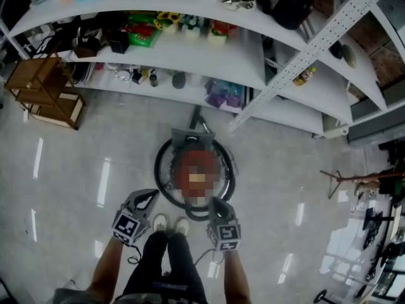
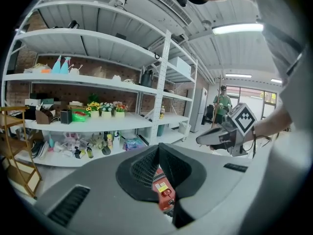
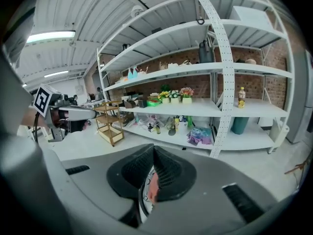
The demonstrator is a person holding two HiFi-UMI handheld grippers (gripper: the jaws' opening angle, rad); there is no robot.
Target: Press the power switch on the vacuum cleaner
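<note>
The vacuum cleaner (image 1: 188,139) stands on the floor just in front of my feet: a round red body with a grey top, ringed by a black hose (image 1: 161,170). Both grippers hover above its near edge. My left gripper (image 1: 150,197) is to the lower left and my right gripper (image 1: 216,202) to the lower right. In the left gripper view the jaws (image 2: 158,148) meet at their tips, and the red body with a yellow label and a round button (image 2: 164,191) shows beneath them. The right gripper's jaws (image 3: 153,148) also meet, empty, over the vacuum (image 3: 151,189).
White shelving (image 1: 190,56) filled with small goods runs across the far side. A slanted white upright (image 1: 304,49) stands at the right. A wooden rack (image 1: 44,87) sits at the far left. My shoes (image 1: 169,223) are right behind the vacuum. A person (image 2: 222,102) stands far off.
</note>
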